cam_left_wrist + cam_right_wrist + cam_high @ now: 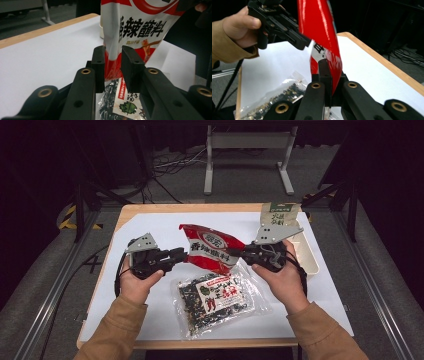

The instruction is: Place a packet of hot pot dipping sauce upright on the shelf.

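Observation:
A red and white seasoning packet (210, 249) hangs in the air over the table, stretched between my two grippers. My right gripper (245, 254) is shut on its right edge; in the right gripper view the jaws (328, 67) clamp the glossy red packet (319, 27). My left gripper (182, 254) sits at the packet's left edge. In the left gripper view the packet (140, 27) runs between the jaws of that gripper (113, 60), whose pads stand apart and do not press on it. The left gripper (303, 42) also appears in the right gripper view, in a hand.
A clear bag of dark dried food (220, 297) lies flat below the red packet on the white sheet (150, 227). At the right, a white tray (310, 255) holds a green-labelled pouch (278, 215). The wooden table edge runs beyond the sheet.

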`<state>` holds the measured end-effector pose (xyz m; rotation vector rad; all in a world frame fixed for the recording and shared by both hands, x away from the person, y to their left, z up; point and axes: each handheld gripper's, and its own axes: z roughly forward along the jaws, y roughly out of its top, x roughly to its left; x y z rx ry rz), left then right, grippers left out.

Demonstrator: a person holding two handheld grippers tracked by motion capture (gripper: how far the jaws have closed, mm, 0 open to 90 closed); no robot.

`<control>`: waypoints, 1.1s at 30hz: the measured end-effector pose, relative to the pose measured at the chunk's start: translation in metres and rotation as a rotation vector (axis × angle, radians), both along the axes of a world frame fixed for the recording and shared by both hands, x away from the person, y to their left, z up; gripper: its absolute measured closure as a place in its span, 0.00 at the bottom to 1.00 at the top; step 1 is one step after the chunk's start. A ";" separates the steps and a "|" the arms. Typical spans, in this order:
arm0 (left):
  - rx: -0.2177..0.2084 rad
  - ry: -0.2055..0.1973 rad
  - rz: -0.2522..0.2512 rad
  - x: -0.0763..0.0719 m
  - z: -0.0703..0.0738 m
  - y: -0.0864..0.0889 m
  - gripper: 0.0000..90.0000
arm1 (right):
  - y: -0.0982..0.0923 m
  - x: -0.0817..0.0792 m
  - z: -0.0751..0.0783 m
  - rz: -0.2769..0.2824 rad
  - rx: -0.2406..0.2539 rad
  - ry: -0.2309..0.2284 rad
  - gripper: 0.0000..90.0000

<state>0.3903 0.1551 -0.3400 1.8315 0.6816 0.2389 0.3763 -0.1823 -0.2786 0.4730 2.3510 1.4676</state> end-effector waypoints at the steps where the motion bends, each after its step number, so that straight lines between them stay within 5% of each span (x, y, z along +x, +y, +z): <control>1: 0.002 0.003 0.002 0.000 0.000 0.000 0.78 | -0.002 0.001 0.001 -0.003 -0.004 -0.001 1.00; 7: 0.032 -0.022 0.020 0.003 -0.001 0.003 0.71 | -0.014 0.003 0.012 -0.018 -0.030 -0.015 1.00; 33: 0.089 0.000 0.058 0.007 0.001 0.022 0.57 | -0.080 0.023 0.041 -0.109 -0.122 -0.048 1.00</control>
